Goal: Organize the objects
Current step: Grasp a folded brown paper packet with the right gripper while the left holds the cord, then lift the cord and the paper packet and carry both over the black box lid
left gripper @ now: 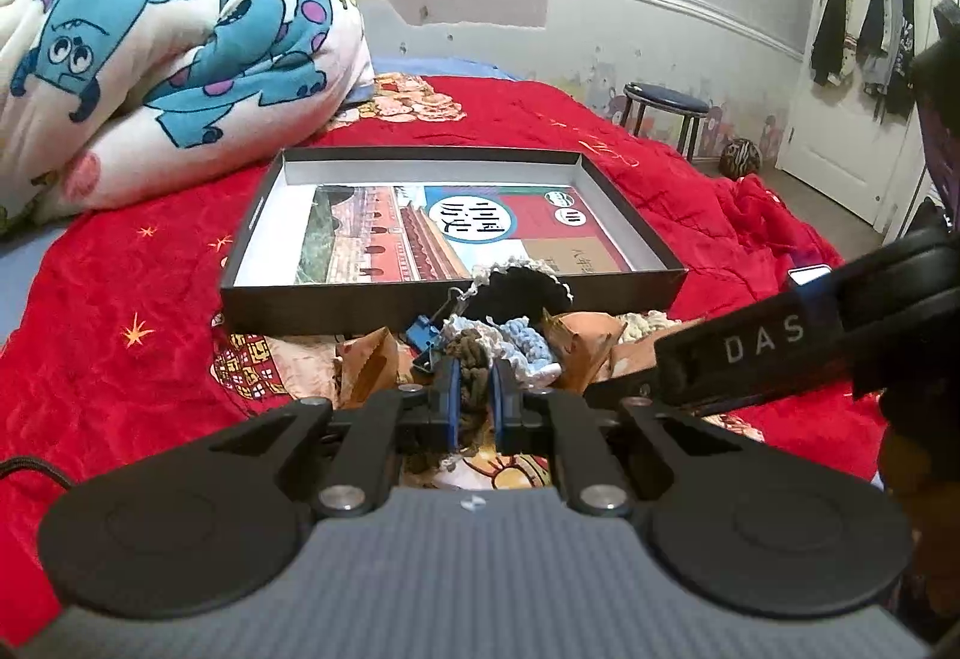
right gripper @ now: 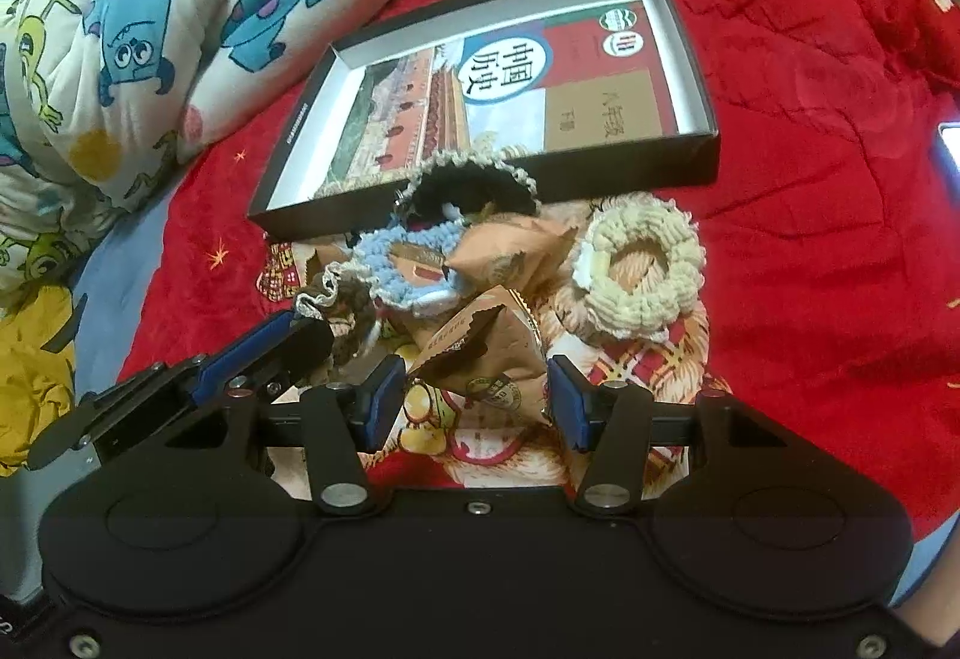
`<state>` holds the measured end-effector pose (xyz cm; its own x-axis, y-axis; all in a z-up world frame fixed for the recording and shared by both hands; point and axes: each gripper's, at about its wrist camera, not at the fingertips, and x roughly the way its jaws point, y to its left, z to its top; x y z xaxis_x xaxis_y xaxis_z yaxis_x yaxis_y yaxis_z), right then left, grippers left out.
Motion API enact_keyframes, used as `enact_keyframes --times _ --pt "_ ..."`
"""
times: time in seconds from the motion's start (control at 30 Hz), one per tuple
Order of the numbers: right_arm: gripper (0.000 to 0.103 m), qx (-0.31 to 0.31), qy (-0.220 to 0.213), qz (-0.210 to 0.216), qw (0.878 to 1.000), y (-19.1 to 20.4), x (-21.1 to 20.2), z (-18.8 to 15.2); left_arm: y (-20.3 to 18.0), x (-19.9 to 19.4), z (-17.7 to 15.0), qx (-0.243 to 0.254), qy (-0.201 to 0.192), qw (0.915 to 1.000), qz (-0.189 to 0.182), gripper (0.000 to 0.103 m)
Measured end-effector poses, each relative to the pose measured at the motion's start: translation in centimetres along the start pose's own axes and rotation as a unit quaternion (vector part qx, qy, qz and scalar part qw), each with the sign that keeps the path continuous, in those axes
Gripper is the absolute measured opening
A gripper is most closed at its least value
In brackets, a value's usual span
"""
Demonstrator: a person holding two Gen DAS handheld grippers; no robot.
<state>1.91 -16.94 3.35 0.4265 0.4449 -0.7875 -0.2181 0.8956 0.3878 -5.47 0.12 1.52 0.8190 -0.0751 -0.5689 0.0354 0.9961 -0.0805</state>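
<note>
A shallow black box [left gripper: 420, 296] [right gripper: 690, 47] lies on the red bedspread with a picture book [left gripper: 444, 233] [right gripper: 498, 89] inside. In front of it is a pile: black [right gripper: 468, 191], blue [right gripper: 414, 257] and cream [right gripper: 642, 269] crochet scrunchies, tan snack packets [right gripper: 486, 353] and a blue binder clip [left gripper: 423, 332]. My left gripper [left gripper: 474, 395] [right gripper: 300, 341] is shut on a brown crochet scrunchie [left gripper: 474, 365] [right gripper: 354, 323] at the pile's near edge. My right gripper [right gripper: 474, 395] is open, its fingers either side of a tan snack packet.
A rolled cartoon-print blanket [left gripper: 150, 47] [right gripper: 180, 11] lies left of the box. A stool [left gripper: 663, 110], a patterned ball [left gripper: 741, 158] and a door hung with clothes [left gripper: 864, 35] stand beyond the bed at the right. A lit phone [right gripper: 948, 143] lies at the right.
</note>
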Motion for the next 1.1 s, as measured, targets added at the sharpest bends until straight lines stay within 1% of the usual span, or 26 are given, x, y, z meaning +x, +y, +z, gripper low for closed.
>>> enact_keyframes --times 0.23,0.4,0.5,0.57,0.6,0.63,0.67,0.7,0.8,0.87,0.93,1.0,1.1 --pt "0.050 -0.011 -0.011 -0.011 1.000 0.9 -0.1 0.7 0.1 -0.3 0.1 0.000 -0.012 0.9999 0.000 0.014" --pt "0.050 -0.008 -0.016 -0.015 1.000 1.7 0.1 1.4 0.3 -0.5 0.3 -0.005 -0.015 0.9998 -0.009 0.012" --pt "0.050 -0.009 -0.019 -0.017 1.000 2.3 0.1 1.7 0.4 -0.1 0.1 -0.008 0.000 0.9999 -0.010 0.006" --pt "0.050 -0.012 -0.021 -0.017 1.000 2.5 0.2 1.8 0.4 0.5 0.0 -0.003 0.024 0.9997 -0.010 0.006" --pt "0.050 -0.012 -0.021 -0.017 1.000 2.6 0.2 1.8 0.4 0.8 -0.1 -0.001 0.032 0.9995 -0.002 0.007" --pt "0.050 -0.012 -0.020 -0.017 1.000 2.6 0.2 1.9 0.4 1.1 -0.3 -0.002 0.038 0.9992 0.012 0.014" --pt "0.050 -0.011 -0.019 -0.018 1.000 2.6 0.3 1.9 0.4 1.3 -0.4 0.001 0.043 0.9989 0.018 0.024" --pt "0.050 -0.011 -0.019 -0.019 1.000 2.6 0.3 1.9 0.4 1.6 -0.5 0.003 0.051 0.9985 0.019 0.031" --pt "0.050 -0.009 -0.019 -0.019 1.000 2.5 0.2 1.9 0.7 1.9 -0.6 -0.010 0.069 0.9975 -0.004 0.036" --pt "0.050 -0.005 -0.017 -0.020 1.000 2.3 0.2 2.0 0.3 1.8 -0.8 -0.012 0.069 0.9974 -0.013 0.046" --pt "0.050 -0.001 -0.016 -0.021 1.000 2.0 0.2 1.9 -0.1 1.7 -1.1 -0.002 0.062 0.9977 -0.026 0.048" --pt "0.050 0.002 -0.015 -0.020 1.000 1.8 0.3 2.0 -0.6 1.6 -1.4 0.009 0.061 0.9977 -0.030 0.048" --pt "0.050 0.001 -0.014 -0.018 1.000 1.8 0.3 1.9 -0.9 1.5 -1.6 0.011 0.059 0.9973 -0.041 0.050"
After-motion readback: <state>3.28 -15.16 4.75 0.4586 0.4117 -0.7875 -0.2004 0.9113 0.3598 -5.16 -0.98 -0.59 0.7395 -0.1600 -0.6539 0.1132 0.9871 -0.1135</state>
